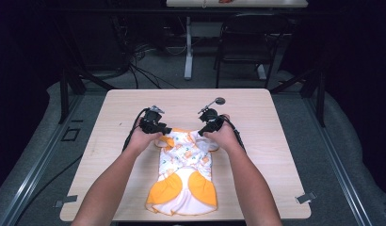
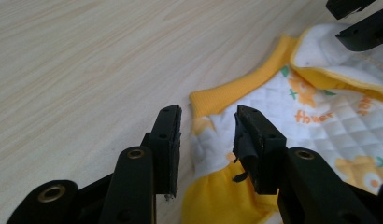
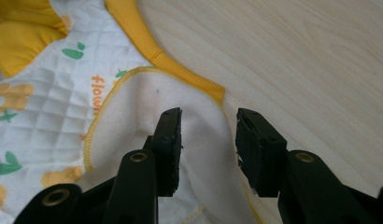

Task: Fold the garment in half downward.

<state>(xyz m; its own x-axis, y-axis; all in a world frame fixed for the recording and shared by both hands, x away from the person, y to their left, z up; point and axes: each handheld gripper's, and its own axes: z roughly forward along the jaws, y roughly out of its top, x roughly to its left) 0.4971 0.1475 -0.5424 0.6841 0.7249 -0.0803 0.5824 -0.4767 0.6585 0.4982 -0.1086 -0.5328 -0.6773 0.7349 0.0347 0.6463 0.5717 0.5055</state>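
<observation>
Straddling the far corners of the quilted baby garment (image 1: pixel 184 162) at frame centre, your left gripper (image 1: pixel 164 130) and right gripper (image 1: pixel 206 128) hold jaws apart, gripping nothing, poised to pinch both corners together.

A person's forearms reach in from the bottom edge over a pale wooden table (image 1: pixel 257 108), each hand holding black tongs. The left tongs (image 1: pixel 165 130) and the right tongs (image 1: pixel 202 132) sit at the far end of a small white-and-orange quilted garment (image 1: pixel 184 176), one at each upper corner, their tips at the cloth. The garment lies flat near the table's front edge, its orange panels nearest the person. Beyond the table stand a black chair (image 1: pixel 243 42) and a white desk leg (image 1: pixel 188 49) amid cables on grey floor.
</observation>
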